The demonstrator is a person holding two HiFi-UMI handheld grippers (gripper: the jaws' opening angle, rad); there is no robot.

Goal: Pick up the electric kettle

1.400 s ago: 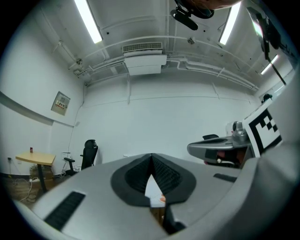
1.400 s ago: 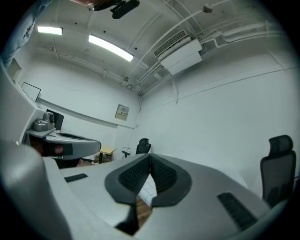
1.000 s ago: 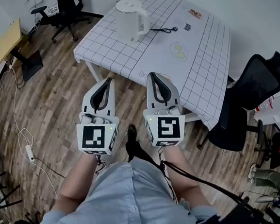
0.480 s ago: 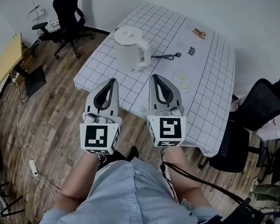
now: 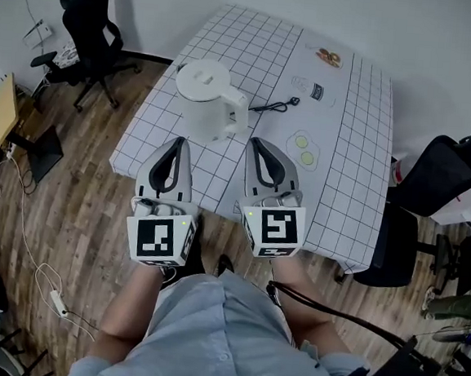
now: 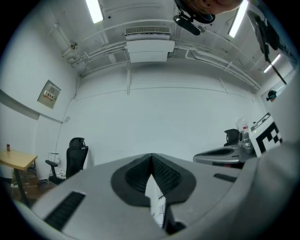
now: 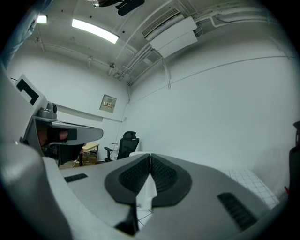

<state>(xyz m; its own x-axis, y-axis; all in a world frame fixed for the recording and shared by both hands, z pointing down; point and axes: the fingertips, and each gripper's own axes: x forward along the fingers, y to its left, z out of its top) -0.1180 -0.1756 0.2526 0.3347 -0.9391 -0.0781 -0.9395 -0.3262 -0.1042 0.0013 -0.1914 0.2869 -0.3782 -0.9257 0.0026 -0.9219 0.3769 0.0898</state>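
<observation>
White electric kettle (image 5: 206, 103) on gridded surface (image 5: 354, 144), untouched
Left gripper (image 5: 177, 142), right gripper (image 5: 257, 143): fingers (image 6: 133, 176) closed, empty; sticker (image 5: 312, 90) print unreadable

You are facing a white kettle (image 5: 203, 97) on a white bench (image 5: 360, 145) carrying a black grid pattern.

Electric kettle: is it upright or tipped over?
Upright: the electric kettle stands on the table, its lid facing up.
</observation>
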